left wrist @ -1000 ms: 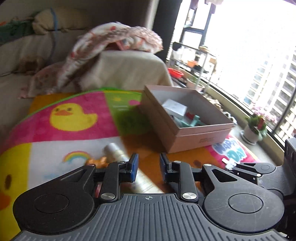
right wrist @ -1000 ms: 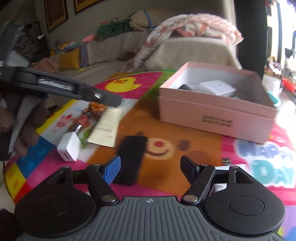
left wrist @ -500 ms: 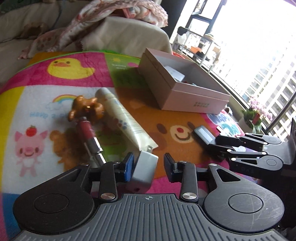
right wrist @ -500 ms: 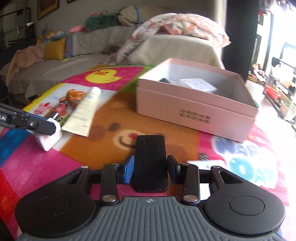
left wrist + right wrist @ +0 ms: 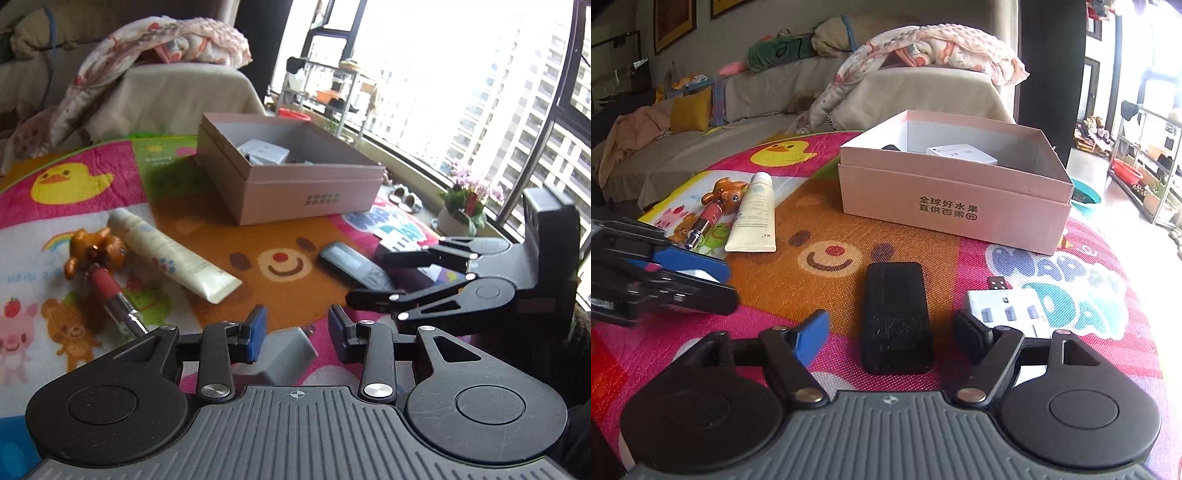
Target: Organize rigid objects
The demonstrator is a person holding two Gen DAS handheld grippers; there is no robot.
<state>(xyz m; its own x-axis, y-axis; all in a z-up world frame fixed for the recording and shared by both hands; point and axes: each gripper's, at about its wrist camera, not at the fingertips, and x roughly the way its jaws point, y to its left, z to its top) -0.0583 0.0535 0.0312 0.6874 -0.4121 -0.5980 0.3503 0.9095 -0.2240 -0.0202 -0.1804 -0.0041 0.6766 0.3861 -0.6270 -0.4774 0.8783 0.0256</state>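
Now my left gripper has just opened around the white plug; my right gripper spread wide, black remote lying loose between (pink box behind) on the colourful mat.

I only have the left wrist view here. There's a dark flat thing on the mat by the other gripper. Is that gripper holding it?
Observer: No. The right gripper is open; its jaws have just been opening, and the black remote lies flat between them with gaps on both sides.
Operator: Anything beside the remote that I can't make out?
Observer: A white adapter with a USB plug lies right of it.
Operator: What's printed on the pink box?
Observer: Two lines of dark Chinese characters on the pink box.
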